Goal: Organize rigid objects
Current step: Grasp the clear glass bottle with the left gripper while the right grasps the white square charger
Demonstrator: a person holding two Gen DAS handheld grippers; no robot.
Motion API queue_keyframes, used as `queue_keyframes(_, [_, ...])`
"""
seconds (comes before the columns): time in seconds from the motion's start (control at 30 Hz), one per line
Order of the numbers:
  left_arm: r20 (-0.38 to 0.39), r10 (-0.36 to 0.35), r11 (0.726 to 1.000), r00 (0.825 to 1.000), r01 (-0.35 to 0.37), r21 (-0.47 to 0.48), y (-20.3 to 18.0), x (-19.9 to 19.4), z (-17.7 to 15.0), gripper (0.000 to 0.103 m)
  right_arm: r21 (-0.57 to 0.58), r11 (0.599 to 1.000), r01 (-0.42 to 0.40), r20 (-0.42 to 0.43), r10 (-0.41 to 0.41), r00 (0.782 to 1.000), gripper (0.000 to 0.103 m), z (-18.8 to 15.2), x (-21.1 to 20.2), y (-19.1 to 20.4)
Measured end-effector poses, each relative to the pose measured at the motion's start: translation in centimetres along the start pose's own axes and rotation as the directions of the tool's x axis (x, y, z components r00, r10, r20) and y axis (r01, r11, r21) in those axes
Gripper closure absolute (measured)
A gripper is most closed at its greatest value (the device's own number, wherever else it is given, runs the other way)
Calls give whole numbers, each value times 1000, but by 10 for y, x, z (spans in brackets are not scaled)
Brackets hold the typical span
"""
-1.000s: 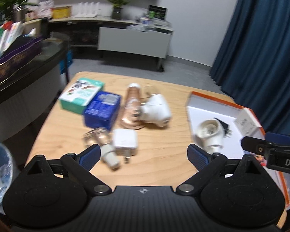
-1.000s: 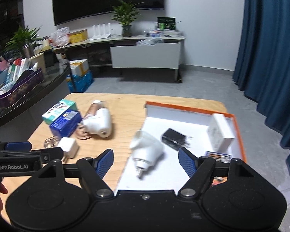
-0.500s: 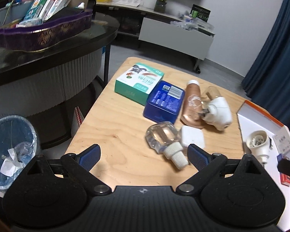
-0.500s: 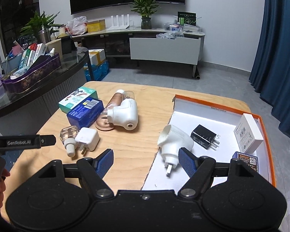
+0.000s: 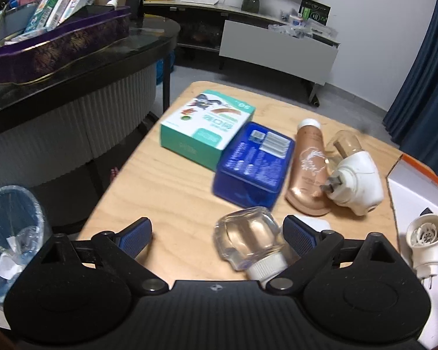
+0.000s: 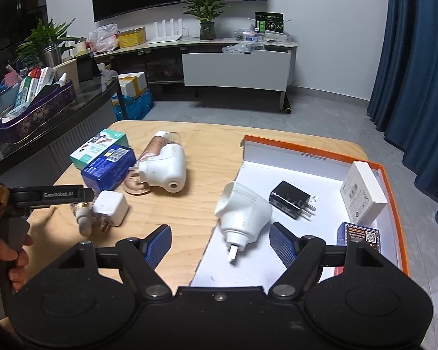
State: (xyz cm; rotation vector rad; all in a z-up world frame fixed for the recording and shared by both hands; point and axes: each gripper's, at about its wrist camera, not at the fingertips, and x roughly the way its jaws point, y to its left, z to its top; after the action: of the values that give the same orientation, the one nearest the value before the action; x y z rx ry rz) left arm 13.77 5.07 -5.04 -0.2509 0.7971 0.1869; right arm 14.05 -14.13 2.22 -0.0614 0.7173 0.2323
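Wooden table (image 5: 166, 192) — both grippers' fingers spread wide, empty — left gripper (image 5: 217, 234) flanking clear bottle (image 5: 245, 237).

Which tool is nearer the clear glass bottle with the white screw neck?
Left. The left tool has the clear glass bottle with the white screw neck between its open fingers; the right tool hangs open over the orange-rimmed box, well off to the side.

the white charger (image 5: 318, 222) mostly hides behind the left gripper's finger (image 5: 299, 234) and the clear bottle (image 5: 246, 239); orange tray (image 5: 420, 169) runs off the right edge; print on the blue box (image 5: 254, 164) is too blurry to read
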Motion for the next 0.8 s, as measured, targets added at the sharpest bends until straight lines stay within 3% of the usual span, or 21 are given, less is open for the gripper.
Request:
queue_keyframes(0.13, [-13,-26,997,1000,27,69,-12,2,-8,6,8,1000,0,-2,0,1000,15,-1,2,-4])
queue_keyframes(0.3, [17,6,996,1000,-7,89,-5,1,-15,16,13,1000,1,1,-1,1000,15,-1,3,-7])
queue_keyframes(0.33, [21,1,996,1000,-3,92,-4,1,-14,20,15,1000,0,1,0,1000,15,-1,3,-6])
queue_keyframes(0.4, [29,-9,994,1000,6,110,-3,-1,-12,49,20,1000,-7,2,7,1000,15,-1,4,-5])
queue_keyframes(0.43, [28,-25,993,999,22,117,-4,-2,-11,51,20,1000,-16,0,16,1000,15,0,5,-3])
queue_keyframes(0.63, [36,-84,994,996,82,72,8,-12,-11,52,-33,995,-90,-13,90,996,15,0,10,20])
queue_keyframes(0.8, [84,-110,993,990,106,58,18,-42,-12,53,-28,979,-200,-48,199,979,15,5,34,42])
